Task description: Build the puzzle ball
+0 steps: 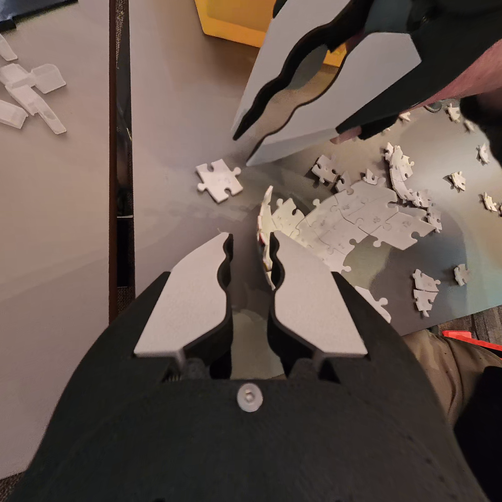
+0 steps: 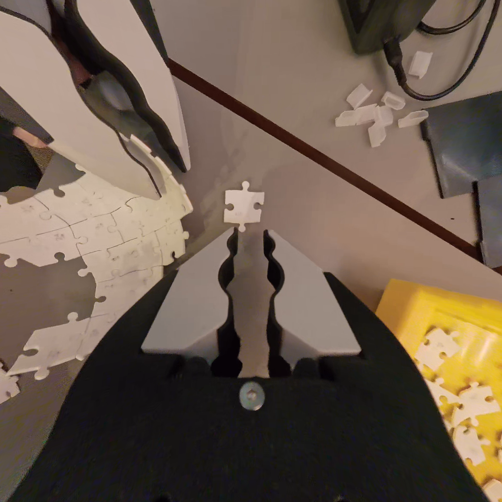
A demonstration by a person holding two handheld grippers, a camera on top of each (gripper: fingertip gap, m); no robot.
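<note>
A partly built white puzzle-ball shell [image 1: 366, 217] lies on the grey table, curved and seen from its inside; it also shows in the right wrist view [image 2: 81, 222]. My left gripper [image 1: 251, 239] is open, and the shell's near rim stands between its jaws, close to the right finger. In the right wrist view the left gripper [image 2: 171, 182] straddles that rim. A single loose white puzzle piece [image 2: 243, 206] lies flat just ahead of my right gripper [image 2: 250, 231], which is open and empty, its left fingertip at the piece's tab. The piece [image 1: 218, 180] and right gripper [image 1: 241, 150] also show in the left wrist view.
A yellow box [image 2: 402, 296] with several loose pieces [image 2: 472, 402] stands at my right. More loose pieces [image 1: 423, 288] lie scattered beyond the shell. A dark seam [image 2: 298, 144] divides two tabletops. Translucent plastic caps [image 2: 375, 114], a black device with cables [image 2: 380, 24] and dark panels [image 2: 461, 152] lie across it. About 6 cm separates my left fingertips from my right.
</note>
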